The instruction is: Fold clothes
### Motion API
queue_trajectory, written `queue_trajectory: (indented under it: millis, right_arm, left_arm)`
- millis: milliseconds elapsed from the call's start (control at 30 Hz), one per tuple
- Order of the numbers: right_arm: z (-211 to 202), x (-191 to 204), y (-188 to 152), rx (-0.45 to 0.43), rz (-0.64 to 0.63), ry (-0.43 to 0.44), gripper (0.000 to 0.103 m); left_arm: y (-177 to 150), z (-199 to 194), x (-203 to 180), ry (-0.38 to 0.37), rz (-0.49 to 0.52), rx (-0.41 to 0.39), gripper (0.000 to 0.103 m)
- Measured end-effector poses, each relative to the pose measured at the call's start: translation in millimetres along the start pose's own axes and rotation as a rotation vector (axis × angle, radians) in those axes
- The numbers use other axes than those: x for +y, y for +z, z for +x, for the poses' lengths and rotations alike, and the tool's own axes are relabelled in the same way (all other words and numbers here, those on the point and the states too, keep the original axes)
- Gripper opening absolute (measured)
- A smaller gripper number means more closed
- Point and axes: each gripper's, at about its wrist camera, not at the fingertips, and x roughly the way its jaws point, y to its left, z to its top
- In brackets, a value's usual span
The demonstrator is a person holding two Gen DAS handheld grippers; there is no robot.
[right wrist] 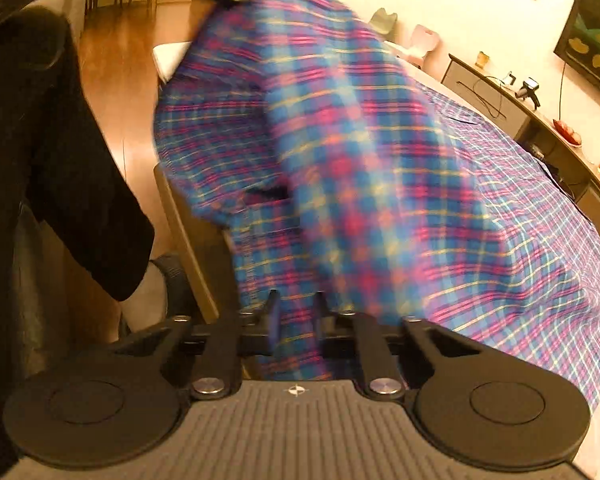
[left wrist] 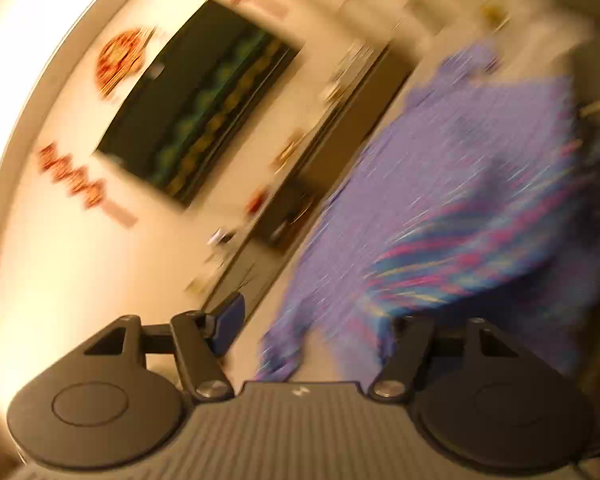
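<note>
Plaid shirt [right wrist: 360,168], blue with pink and yellow lines, partly lifted and bunched at the near end, apparently spread flat beyond; left view blurred.

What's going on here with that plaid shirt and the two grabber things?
A person is folding a plaid shirt with handheld tongs. The right tongs are nearly closed, with a fold of the cloth between them, lifting it off the table. The left tongs look open; one finger is hidden by cloth, and that view is motion-blurred.
</note>
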Motion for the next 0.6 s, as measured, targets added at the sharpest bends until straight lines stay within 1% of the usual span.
queue_trajectory:
  millis: [33, 67, 100, 133, 167, 200, 267, 333, 367, 400, 433, 467, 500, 533, 567, 600]
  right_arm:
    - [-1.9, -6.3, -0.3, -0.001, 0.005, -0.005, 0.011]
    - [-1.7, -10.8, 0.3, -0.006, 0.010, -0.014, 0.011]
    - [-1.0, -14.9, 1.1, -0.011, 0.015, -0.024, 0.012]
    - [-1.0, -14.8, 6.8, -0.023, 0.029, -0.029, 0.012]
    - [-1.3, -13.7, 13.6, -0.037, 0.046, -0.033, 0.012]
    - [-1.5, -12.6, 20.4, -0.052, 0.062, -0.037, 0.012]
    - [1.5, -18.0, 28.8, -0.079, 0.108, -0.092, 0.012]
    - [2.2, -32.8, 33.0, -0.103, 0.202, -0.121, 0.013]
    - [0.2, -36.4, 32.9, -0.104, 0.222, -0.106, 0.014]
    - [-2.3, -38.9, 32.3, -0.104, 0.235, -0.083, 0.021]
    - [-6.2, -35.5, 28.9, -0.099, 0.219, -0.026, 0.030]
    - [-10.3, -30.7, 24.9, -0.094, 0.196, 0.039, 0.062]
    - [-14.4, -25.9, 20.9, -0.088, 0.173, 0.105, 0.084]
    - [-18.2, -16.7, 17.0, -0.092, 0.124, 0.119, 0.087]
    - [-21.8, -6.6, 13.1, -0.098, 0.070, 0.122, 0.087]
    - [-21.4, 2.5, 10.1, -0.089, 0.015, 0.107, 0.087]
  left_arm:
    - [1.8, -12.5, -5.4, -0.050, 0.004, -0.025, 0.061]
    - [3.0, -19.2, -12.1, -0.081, 0.022, -0.030, 0.058]
    - [4.3, -23.1, -20.1, -0.106, 0.040, -0.024, 0.055]
    - [4.7, -24.6, -27.1, -0.146, 0.049, -0.017, 0.048]
    - [4.3, -25.6, -35.2, -0.204, 0.068, -0.014, 0.046]
    - [3.2, -26.4, -46.7, -0.254, 0.107, -0.016, 0.046]
    - [-0.6, -23.3, -69.9, -0.321, 0.202, 0.001, 0.047]
    - [-5.9, -15.0, -92.5, -0.353, 0.284, 0.022, 0.047]
    - [-8.8, -8.6, -100.6, -0.353, 0.310, 0.038, 0.047]
    - [-13.1, -2.1, -106.8, -0.349, 0.333, 0.052, 0.047]
    - [-17.7, 3.6, -112.4, -0.344, 0.355, 0.066, 0.047]
    - [-22.7, 6.8, -115.8, -0.339, 0.370, 0.074, 0.047]
    - [-25.2, 10.8, -118.3, -0.343, 0.382, 0.081, 0.047]
    - [-27.7, 12.9, -119.9, -0.345, 0.389, 0.080, 0.045]
    - [-29.9, 15.2, -121.2, -0.346, 0.396, 0.081, 0.038]
    - [-31.3, 17.9, -120.6, -0.348, 0.398, 0.087, 0.031]
